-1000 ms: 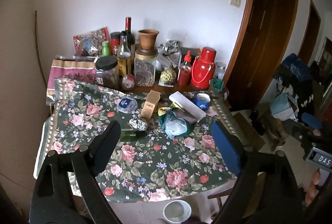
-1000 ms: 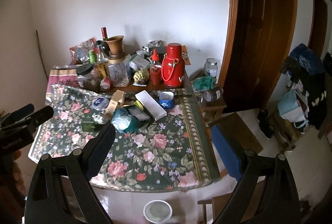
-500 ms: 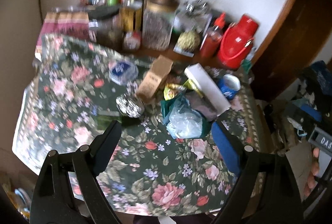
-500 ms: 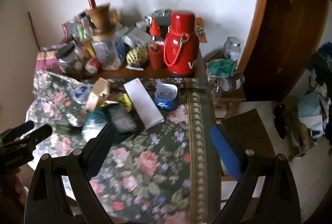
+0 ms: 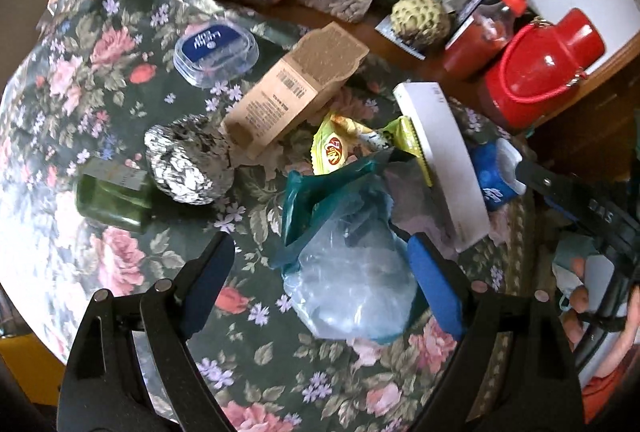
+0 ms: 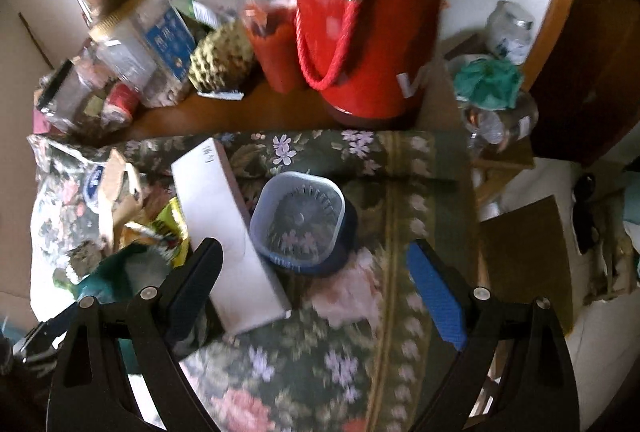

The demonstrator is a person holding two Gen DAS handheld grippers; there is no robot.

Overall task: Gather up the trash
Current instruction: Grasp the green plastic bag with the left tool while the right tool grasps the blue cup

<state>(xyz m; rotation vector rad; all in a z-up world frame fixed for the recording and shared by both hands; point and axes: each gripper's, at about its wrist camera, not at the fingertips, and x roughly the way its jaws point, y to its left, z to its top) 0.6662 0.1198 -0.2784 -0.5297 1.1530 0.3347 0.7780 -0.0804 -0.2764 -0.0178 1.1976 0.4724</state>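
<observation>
Your left gripper [image 5: 316, 268] hangs spread over the green plastic bag [image 5: 344, 256]; lower straight, pinch its crumpled middle. Right gripper [image 6: 316, 272], also spread, clears the blue cup [image 6: 300, 220].

You're over a floral cloth [image 5: 120, 264], matt weave. Foil ball [image 5: 188, 159]: crinkled, shiny metal. Carton [image 5: 296, 87]: plain brown card, matt. Bag [image 5: 352, 264]: thin, glossy clear-blue plastic over teal film. Wrapper [image 5: 340, 147]: glossy yellow. White box [image 6: 224, 232]: smooth card. Tub [image 6: 300, 220]: translucent plastic. Flask [image 6: 368, 23]: glossy red, with a rope handle. Your pads [image 5: 436, 284]: matt blue rubber.
</observation>
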